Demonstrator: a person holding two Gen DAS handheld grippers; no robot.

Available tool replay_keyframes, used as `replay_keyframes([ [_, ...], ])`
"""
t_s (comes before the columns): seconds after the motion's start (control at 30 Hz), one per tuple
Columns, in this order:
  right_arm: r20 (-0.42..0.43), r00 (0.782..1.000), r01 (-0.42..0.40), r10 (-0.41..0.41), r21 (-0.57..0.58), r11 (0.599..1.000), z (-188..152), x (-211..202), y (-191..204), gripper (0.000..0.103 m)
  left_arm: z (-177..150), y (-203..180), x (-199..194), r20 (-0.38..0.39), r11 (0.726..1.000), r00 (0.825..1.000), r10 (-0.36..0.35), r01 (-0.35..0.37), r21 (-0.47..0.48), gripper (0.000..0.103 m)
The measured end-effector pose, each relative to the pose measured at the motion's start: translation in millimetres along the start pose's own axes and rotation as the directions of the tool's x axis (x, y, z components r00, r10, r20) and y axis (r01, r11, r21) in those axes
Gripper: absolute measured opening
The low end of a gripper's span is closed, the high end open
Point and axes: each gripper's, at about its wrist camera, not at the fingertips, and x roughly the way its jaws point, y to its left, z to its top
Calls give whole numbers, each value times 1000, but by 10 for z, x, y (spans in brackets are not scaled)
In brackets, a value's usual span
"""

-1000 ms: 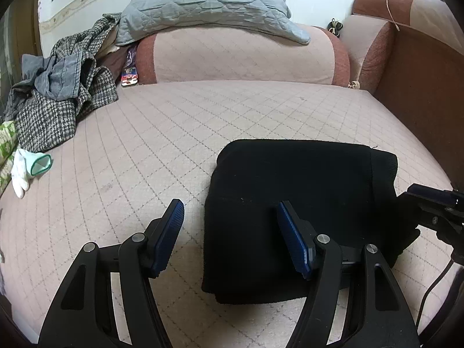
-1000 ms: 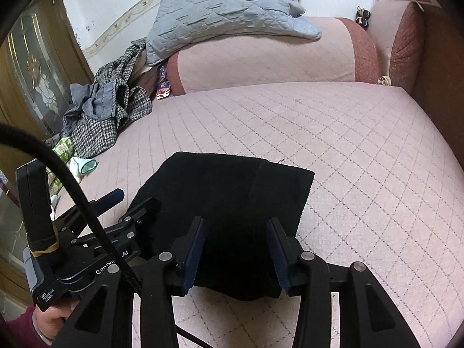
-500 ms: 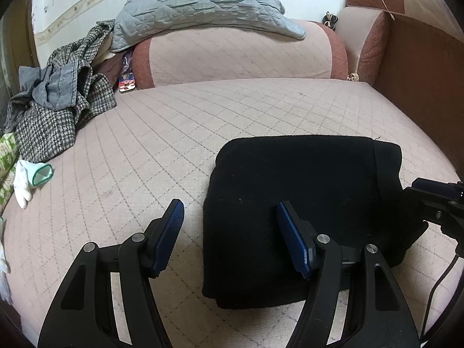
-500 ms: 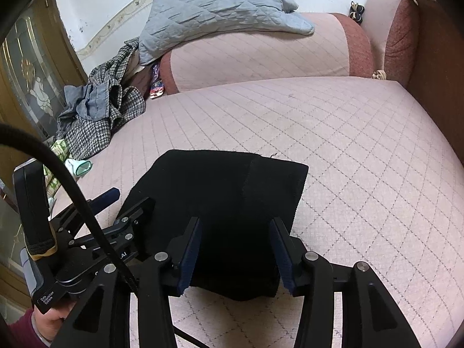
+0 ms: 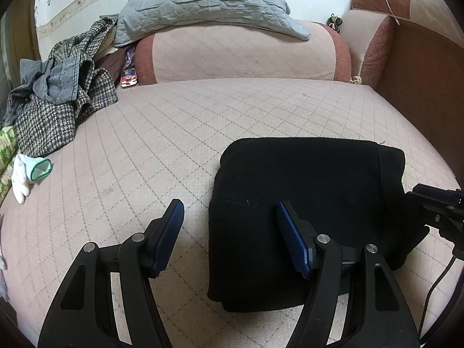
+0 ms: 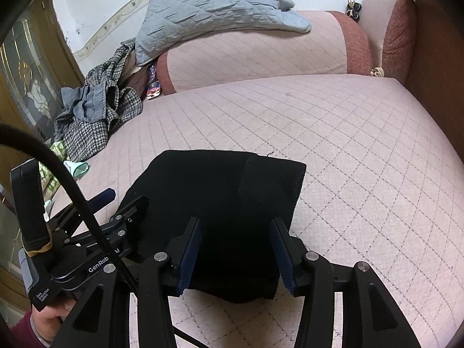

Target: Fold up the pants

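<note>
Where quilted pink upholstery (image 5: 174,145) spreads, soft black pants (image 5: 304,188) lie folded square.

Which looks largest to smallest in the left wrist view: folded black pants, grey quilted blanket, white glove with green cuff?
1. Folded black pants, though nearest the camera.
2. Grey quilted blanket.
3. White glove with green cuff.

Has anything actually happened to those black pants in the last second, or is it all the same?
Almost nothing. Both views shifted slightly, so the handheld grippers drifted a little. The left gripper and right gripper stay open, gripping nothing. The black pants lie folded in the same spot on the pink bed.
</note>
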Motion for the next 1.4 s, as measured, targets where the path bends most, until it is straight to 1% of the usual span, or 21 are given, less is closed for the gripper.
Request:
replay_keyframes([
  [0.17, -4, 1000, 3, -3, 9, 1000, -4, 14, -14, 50, 2, -2, 3, 0, 1000, 1000, 2, -2, 1, 67],
  [0.43, -4, 1000, 2, -2, -6, 1000, -24, 27, 40, 51, 2, -2, -1, 3, 1000, 1000, 5, -5, 5, 67],
  [0.87, -2, 1000, 2, -2, 2, 1000, -18, 35, 15, 52, 12, 14, -9, 1, 1000, 1000, 7, -7, -10, 67],
  [1.17, -8, 1000, 1, -1, -19, 1000, -6, 48, 64, 53, 3, -34, -26, 14, 999, 999, 31, -31, 11, 67],
  [1.4, -7, 1000, 3, -4, -41, 999, 25, 51, 91, 53, 12, -5, -31, 17, 1000, 1000, 20, -20, -5, 67],
])
